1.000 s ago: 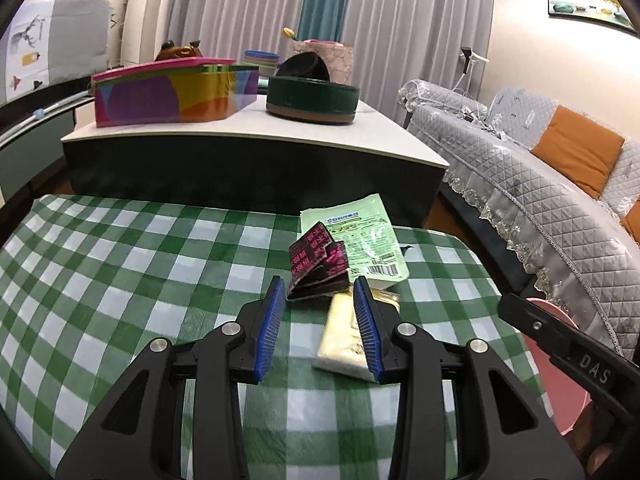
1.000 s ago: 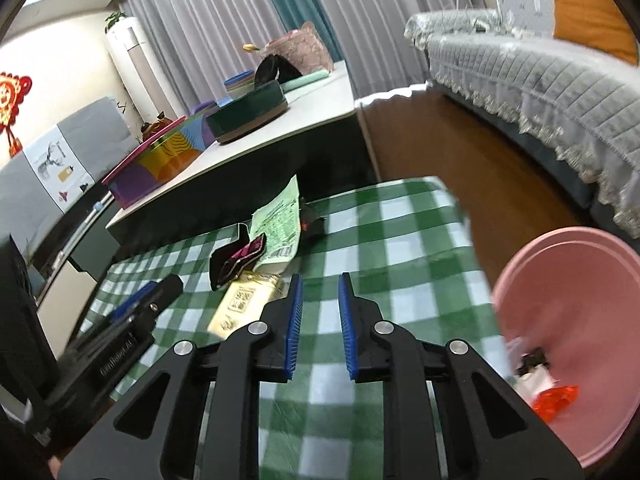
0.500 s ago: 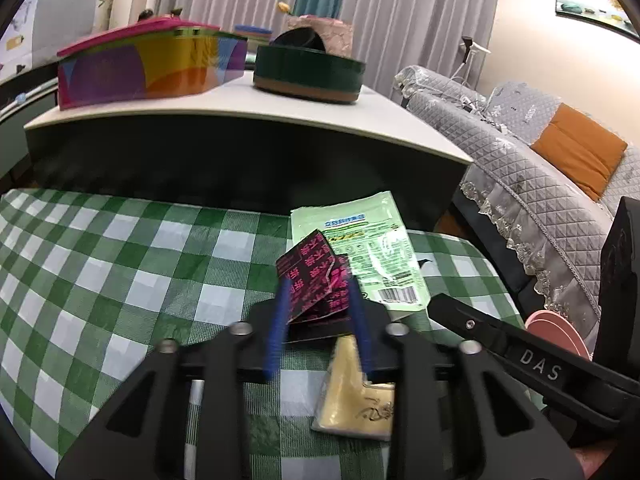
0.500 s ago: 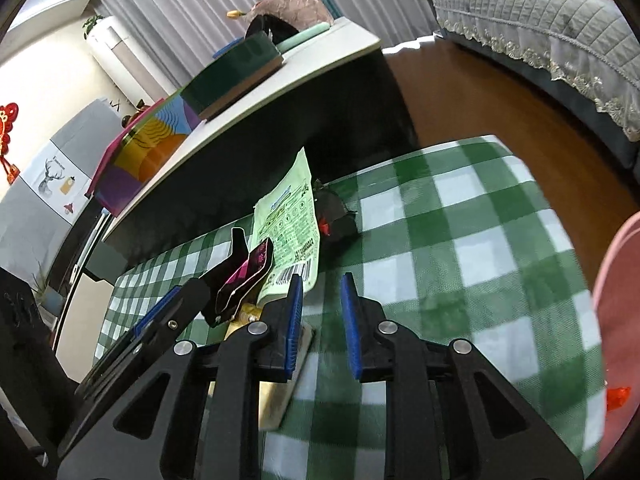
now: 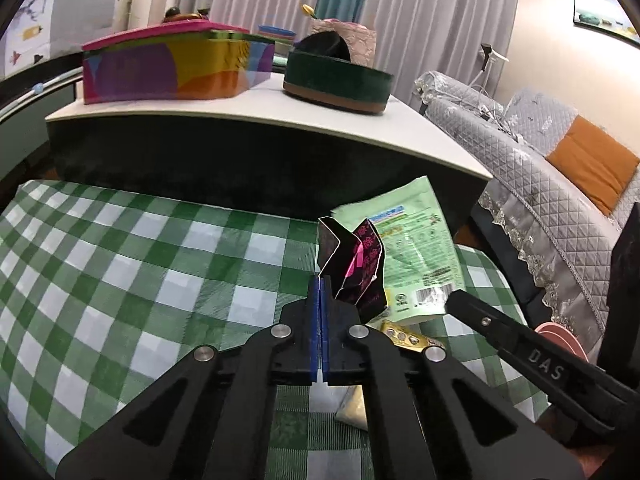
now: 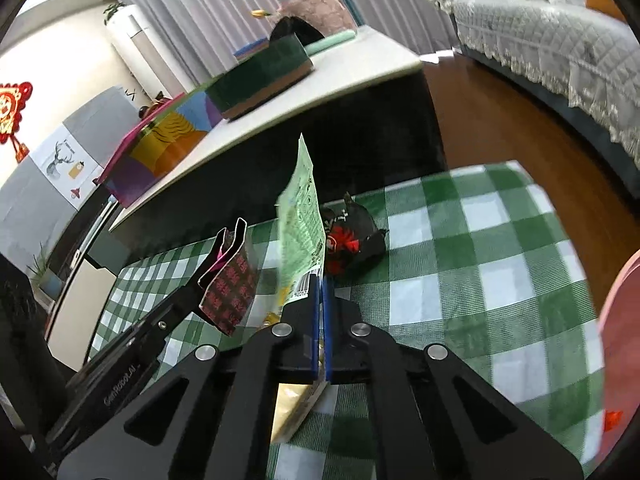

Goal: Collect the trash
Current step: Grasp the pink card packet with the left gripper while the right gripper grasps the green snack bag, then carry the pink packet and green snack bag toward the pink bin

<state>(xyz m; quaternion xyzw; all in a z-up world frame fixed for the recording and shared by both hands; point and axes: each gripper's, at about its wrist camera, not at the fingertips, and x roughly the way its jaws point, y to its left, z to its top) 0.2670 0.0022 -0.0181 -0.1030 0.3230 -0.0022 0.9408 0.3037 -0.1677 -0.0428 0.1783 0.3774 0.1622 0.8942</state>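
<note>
Both my grippers just clamped. Left gripper (image 5: 321, 292) now pinches folded black-and-pink paper wrapper (image 5: 354, 264); right gripper (image 6: 319, 286) pinches flat green plastic packet (image 6: 303, 216). Both pieces lifted off green-checked tablecloth (image 5: 120, 280). Gold foil packet (image 6: 294, 404), crumpled black wrapper (image 6: 352, 240) left lying. Pink bin (image 6: 622, 344) next, I reckon.

Home living room (quilted sofa (image 5: 540, 168), curtains (image 5: 420, 20), low table (image 5: 280, 116)).

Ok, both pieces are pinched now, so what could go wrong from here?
1. The left hand-held gripper holds the black-and-pink wrapper only by a corner; it may slip.
2. The right hand-held gripper clamps the green packet at its bottom edge; it could flop or pull free.
3. The gold packet and black wrapper remain on the cloth.
</note>
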